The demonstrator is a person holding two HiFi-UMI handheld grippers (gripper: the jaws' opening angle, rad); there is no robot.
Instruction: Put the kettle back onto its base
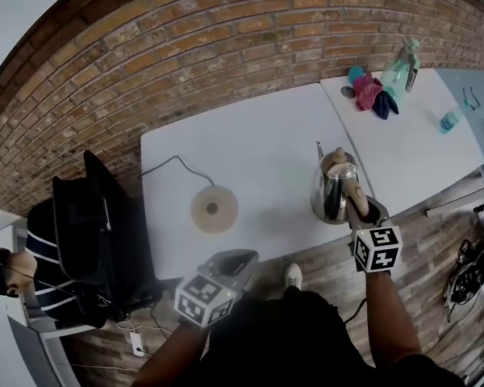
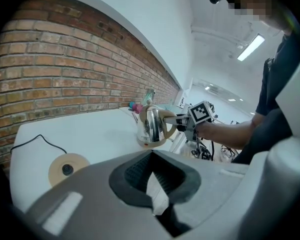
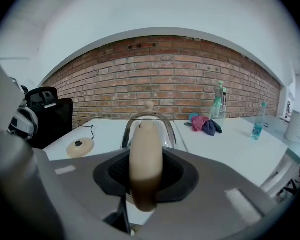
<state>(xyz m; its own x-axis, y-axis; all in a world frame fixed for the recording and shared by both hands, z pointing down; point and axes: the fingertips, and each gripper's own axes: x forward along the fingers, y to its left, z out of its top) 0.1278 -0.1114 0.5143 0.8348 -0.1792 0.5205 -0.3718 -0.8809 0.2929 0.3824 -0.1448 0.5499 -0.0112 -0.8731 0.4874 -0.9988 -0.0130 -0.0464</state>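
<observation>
my right gripper (image 1: 360, 210) is shut on the kettle (image 1: 336, 190). in the right gripper view the tan handle (image 3: 146, 159) stands up straight between the two dark pads, and the pads press on both sides of it. the kettle is shiny silver with a tan knob on top. it is at the right end of the white table (image 1: 258, 135), close to the near edge. i cannot tell if its bottom touches the table.

the base (image 1: 214, 209) is a round tan disc with a dark dot in the middle. it lies flat on the same table, well to the left of the kettle, with nothing on it. a thin black cord (image 1: 173, 164) runs from it to the left edge of the table.

my left gripper (image 1: 240, 258) is closed with nothing in it. in the left gripper view the tips of its pads meet. it hangs at the near edge of the table, close to the base, and touches nothing.

behind the table is a brick wall (image 1: 185, 47). a second white table (image 1: 411, 151) stands to the right. on it are some pink and blue cloths (image 1: 369, 91), a spray bottle (image 1: 402, 67) and a small blue bottle (image 1: 450, 120). a black chair (image 1: 89, 216) is on the left.
</observation>
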